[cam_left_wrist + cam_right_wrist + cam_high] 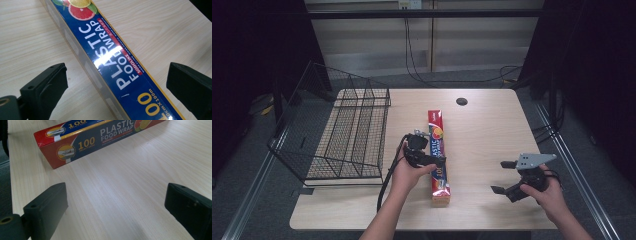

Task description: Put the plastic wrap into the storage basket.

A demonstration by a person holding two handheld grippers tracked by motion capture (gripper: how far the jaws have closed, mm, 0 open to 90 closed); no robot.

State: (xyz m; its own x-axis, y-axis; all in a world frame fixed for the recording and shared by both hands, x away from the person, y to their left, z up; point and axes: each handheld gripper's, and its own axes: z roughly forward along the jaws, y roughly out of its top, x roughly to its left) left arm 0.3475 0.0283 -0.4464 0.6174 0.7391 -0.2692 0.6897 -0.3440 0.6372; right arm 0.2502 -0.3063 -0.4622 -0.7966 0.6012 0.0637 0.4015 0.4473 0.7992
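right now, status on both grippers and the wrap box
Left gripper open, jaws straddling the wrap box. Right gripper open, off to the side over bare table. Box flat, not gripped. Wire basket sits apart, nothing blocking.

High view looks down on the pale wooden bench [492, 135]. Both gripper views sit close, sharing the long blue-and-red cardboard wrap box [117, 65] [95, 137].

A pale wood-grain counter [492, 130] is seen. A long plastic food wrap box [438, 155] is laid flat near its middle, and a black wire basket [344, 135] is set along its left edge.
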